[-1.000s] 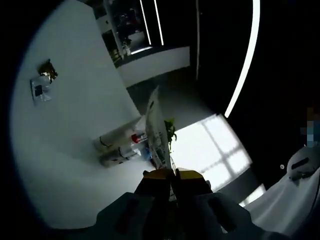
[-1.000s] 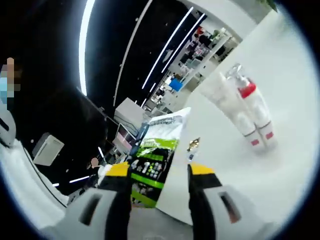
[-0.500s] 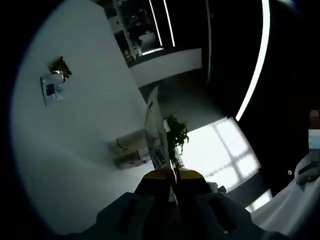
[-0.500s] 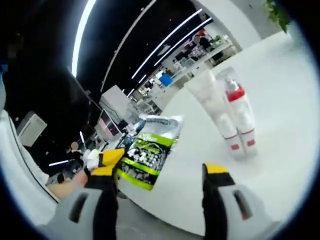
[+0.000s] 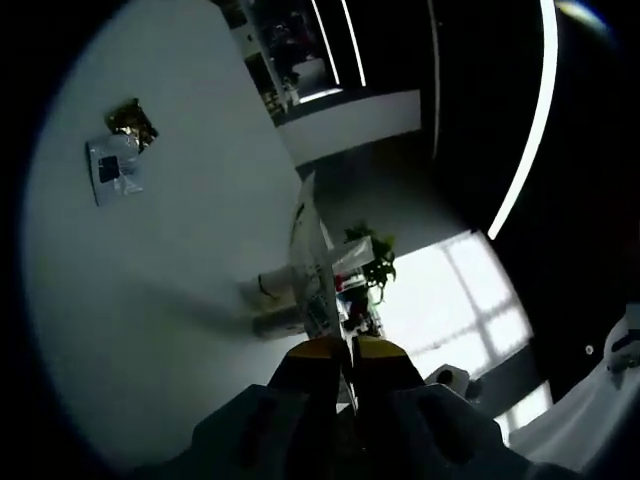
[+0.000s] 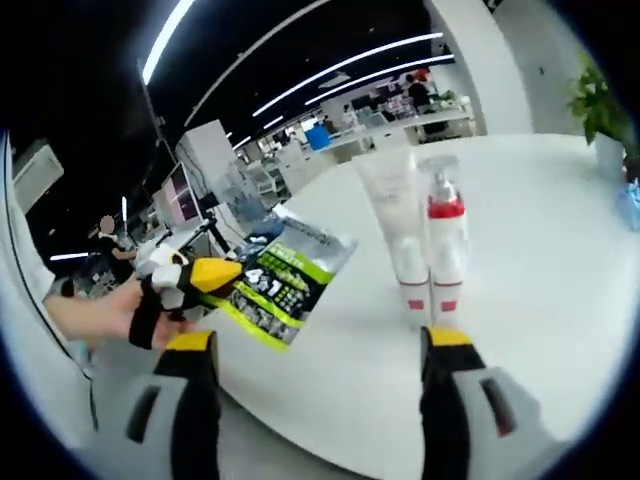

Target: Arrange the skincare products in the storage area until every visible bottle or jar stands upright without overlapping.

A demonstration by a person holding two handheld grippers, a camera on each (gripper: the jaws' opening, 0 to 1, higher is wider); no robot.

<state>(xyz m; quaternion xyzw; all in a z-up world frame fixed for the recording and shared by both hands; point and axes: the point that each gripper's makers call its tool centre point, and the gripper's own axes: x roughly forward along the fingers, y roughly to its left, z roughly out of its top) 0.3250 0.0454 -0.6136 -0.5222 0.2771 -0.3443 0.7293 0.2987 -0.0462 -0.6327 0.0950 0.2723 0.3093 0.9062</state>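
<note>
My left gripper [image 5: 345, 347] is shut on a flat pouch [image 5: 312, 255], seen edge-on rising from its jaws. In the right gripper view the same pouch [image 6: 285, 285] shows a green and black printed face, held by the left gripper [image 6: 225, 275] above the table's near left edge. A white tube [image 6: 393, 215] and a pump bottle with a red collar [image 6: 445, 235] stand side by side on the white table [image 6: 540, 290], touching. The tube [image 5: 268, 290] sits just behind the pouch. My right gripper [image 6: 320, 340] is open with nothing between its jaws, short of the two bottles.
A small sachet [image 5: 113, 170] and a gold wrapper [image 5: 132, 118] lie far off on the table. A potted plant [image 6: 600, 100] stands at the table's right edge. A person's hand [image 6: 95, 310] holds the left gripper. Shelves and desks fill the background.
Both views have rolled, so the tube and bottle now look upright in the right gripper view. The pouch in the left gripper has come further into that view. The right jaws stay open.
</note>
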